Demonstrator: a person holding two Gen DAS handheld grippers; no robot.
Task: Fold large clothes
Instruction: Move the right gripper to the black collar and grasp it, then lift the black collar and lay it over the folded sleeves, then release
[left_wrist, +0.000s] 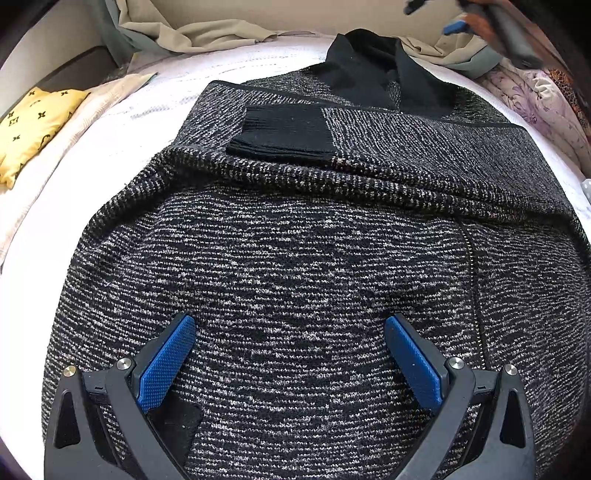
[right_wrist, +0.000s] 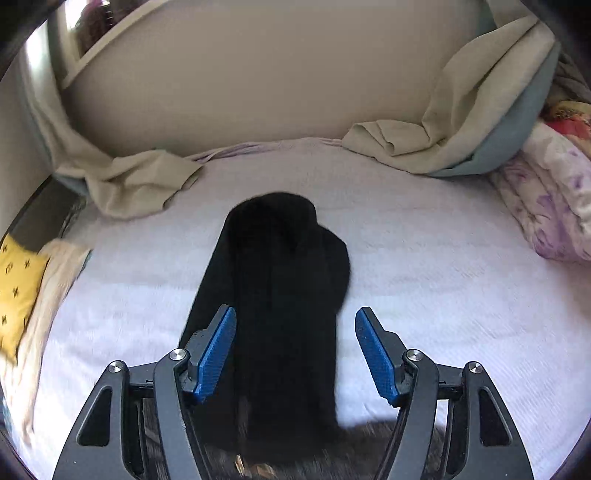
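- Spread flat on the white bed (left_wrist: 122, 122), the grey speckled sweater (left_wrist: 295, 277) has one sleeve folded across its chest, black cuff (left_wrist: 284, 133) on top.
- Left gripper (left_wrist: 290, 354) hovers above the sweater's lower part, jaws apart, nothing grasped.
- Right gripper (right_wrist: 295, 354) is released too, jaws apart above the black collar (right_wrist: 280, 295), gripping nothing.
- Yellow pillow (left_wrist: 33, 125) lies at the bed's left edge.

Sweater (left_wrist: 295, 258) on bed (left_wrist: 129, 122) — pillow (left_wrist: 33, 125) left

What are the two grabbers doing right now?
Left gripper: open, over the sweater, holding nothing.
Right gripper: open, above the black collar, holding nothing.
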